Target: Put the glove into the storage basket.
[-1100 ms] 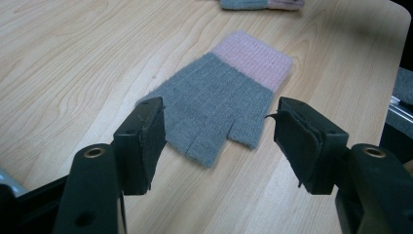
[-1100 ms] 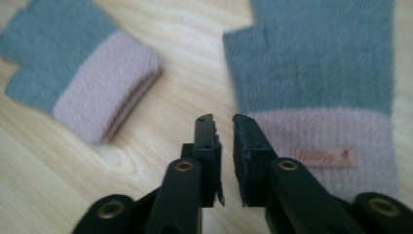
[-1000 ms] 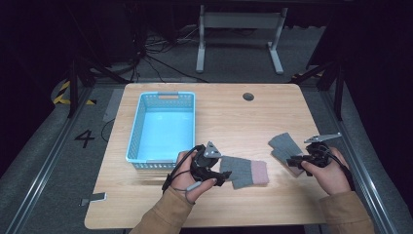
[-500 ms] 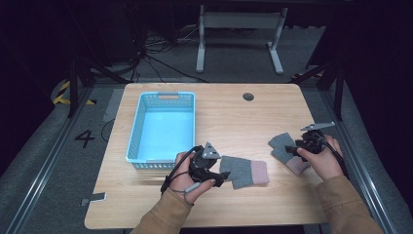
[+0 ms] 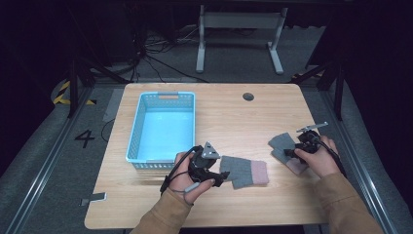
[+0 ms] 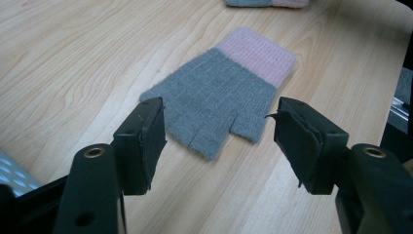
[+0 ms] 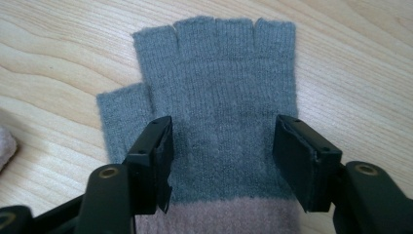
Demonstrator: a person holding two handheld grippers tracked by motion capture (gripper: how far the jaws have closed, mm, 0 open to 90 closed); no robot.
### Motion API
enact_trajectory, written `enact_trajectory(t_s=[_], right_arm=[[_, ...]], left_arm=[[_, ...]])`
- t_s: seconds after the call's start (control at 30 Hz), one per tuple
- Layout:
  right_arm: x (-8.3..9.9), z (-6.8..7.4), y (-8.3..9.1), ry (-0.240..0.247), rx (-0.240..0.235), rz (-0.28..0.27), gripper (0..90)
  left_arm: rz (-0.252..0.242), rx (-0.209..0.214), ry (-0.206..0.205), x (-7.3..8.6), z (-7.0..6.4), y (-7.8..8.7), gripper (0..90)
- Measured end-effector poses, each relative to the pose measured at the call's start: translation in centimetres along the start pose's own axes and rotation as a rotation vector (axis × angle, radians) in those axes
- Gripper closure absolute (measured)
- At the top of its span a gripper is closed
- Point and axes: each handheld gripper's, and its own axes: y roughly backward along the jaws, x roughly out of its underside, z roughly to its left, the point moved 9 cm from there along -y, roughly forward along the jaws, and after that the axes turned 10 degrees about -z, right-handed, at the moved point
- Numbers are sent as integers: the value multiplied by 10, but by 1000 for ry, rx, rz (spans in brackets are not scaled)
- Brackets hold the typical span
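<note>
Gloves (image 5: 248, 172) on table (image 5: 229, 117); blue basket (image 5: 163, 126) from above.

left gripper (image 5: 221, 176): fingers apart, low | right gripper (image 5: 287, 152): fingers apart, low

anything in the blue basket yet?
No. In the high view the blue basket shows a bare floor, and both fingerless gloves lie flat on the table.
</note>
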Motion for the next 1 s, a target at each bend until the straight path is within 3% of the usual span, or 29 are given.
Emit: enact_trajectory(t_s=[0.17,0.37,0.57,0.73,1.0], right_arm=[[2,1,-1,-8,19,4,518],[1,5,0,-10,-2,17,764],[1,8,0,5,-5,11,799],[0,7,4,-13,-21,-4,802],[-14,13,24,10,-44,-47,801]], left_arm=[[8,3,-1,1,-1,0,368],[2,2,1,1,0,0,368],[0,2,3,1,0,0,368],[2,-1,7,1,1,1,368],[-2,-2,5,0,1,1,368]])
